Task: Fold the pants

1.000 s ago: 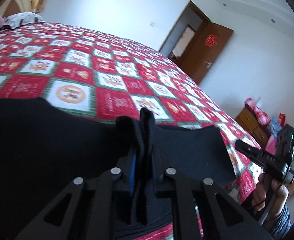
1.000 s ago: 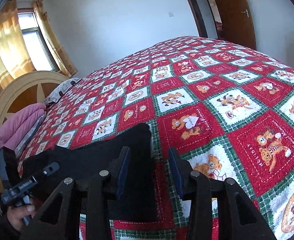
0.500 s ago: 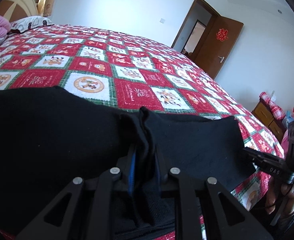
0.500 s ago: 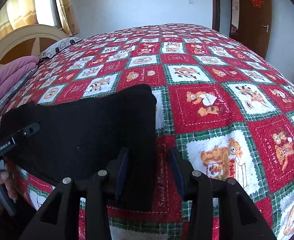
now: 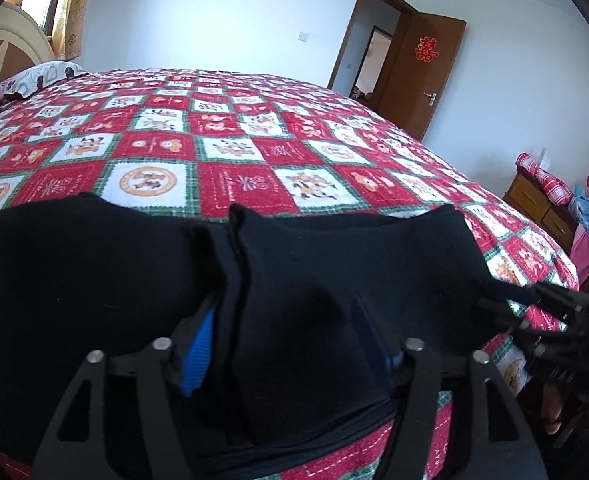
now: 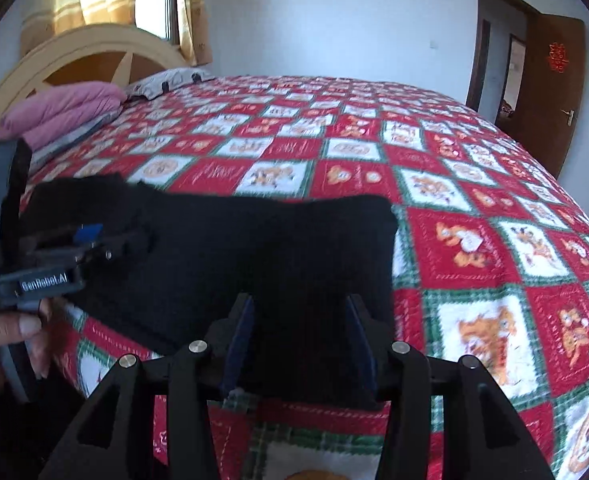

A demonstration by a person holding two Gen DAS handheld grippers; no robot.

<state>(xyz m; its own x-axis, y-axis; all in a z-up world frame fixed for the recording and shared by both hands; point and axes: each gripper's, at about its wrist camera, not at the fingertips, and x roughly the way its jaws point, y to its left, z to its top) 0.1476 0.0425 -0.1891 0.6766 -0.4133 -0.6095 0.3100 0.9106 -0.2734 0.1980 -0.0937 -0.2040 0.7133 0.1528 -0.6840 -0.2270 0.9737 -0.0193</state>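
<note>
Pants (image 5: 94, 280), black and folded, lie near the front edge of our red patchwork quilt (image 5: 254, 152). Our left gripper (image 5: 290, 320) has just been opening; a raised fold sits between its parted jaws, no longer pinched. Our right gripper (image 6: 300, 340) has also been opening, jaws spread astride the cloth's near corner without squeezing it.

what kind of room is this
Most likely a home bedroom: a big bed under a red patchwork quilt, a curved wooden headboard with pillows against it, and a brown door standing open. Black pants lie on the quilt.
</note>
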